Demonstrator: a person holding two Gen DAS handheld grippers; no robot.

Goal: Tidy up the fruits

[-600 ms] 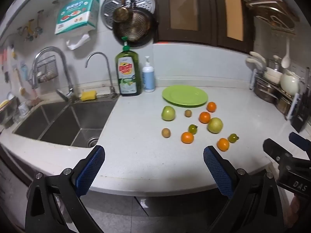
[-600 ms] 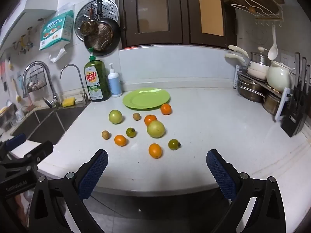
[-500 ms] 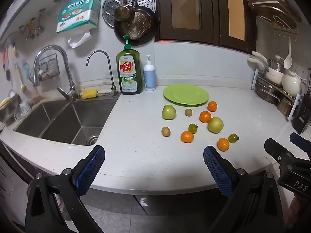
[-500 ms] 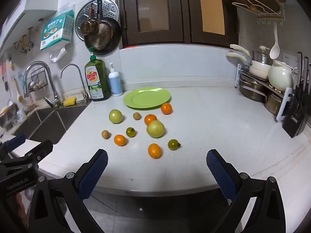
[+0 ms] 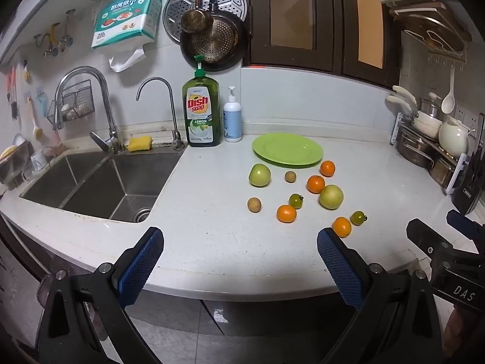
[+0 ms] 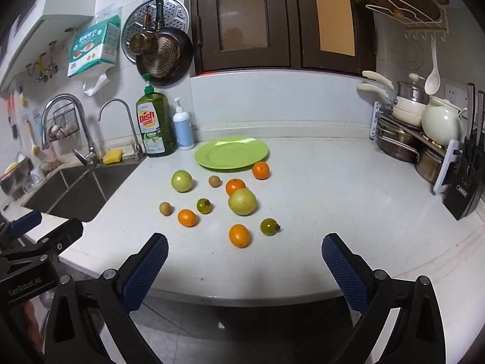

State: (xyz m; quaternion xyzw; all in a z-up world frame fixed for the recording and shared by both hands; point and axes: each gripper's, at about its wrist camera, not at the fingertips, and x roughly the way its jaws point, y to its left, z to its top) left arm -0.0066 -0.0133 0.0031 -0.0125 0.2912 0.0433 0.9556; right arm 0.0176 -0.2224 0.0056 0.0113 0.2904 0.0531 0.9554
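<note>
An empty green plate point(image 5: 287, 149) point(image 6: 232, 153) lies on the white counter. In front of it lie scattered fruits: two pale green apples point(image 5: 259, 175) point(image 6: 242, 201), several small oranges point(image 6: 239, 235) point(image 5: 286, 213), two dark green tomatoes point(image 6: 269, 226) and two small brown fruits point(image 5: 254, 204). My left gripper point(image 5: 239, 254) is open and empty above the counter's front edge. My right gripper point(image 6: 244, 256) is open and empty, also at the front edge, with the nearest orange just ahead of it.
A double sink point(image 5: 91, 182) with two taps is at the left. A dish soap bottle point(image 5: 201, 115) and a lotion pump bottle point(image 5: 232, 118) stand by the wall. A pot rack point(image 6: 403, 139) and knife block point(image 6: 466, 179) are at the right.
Both grippers have risen and drawn slightly closer to the counter. The fruits and plate have not moved.
</note>
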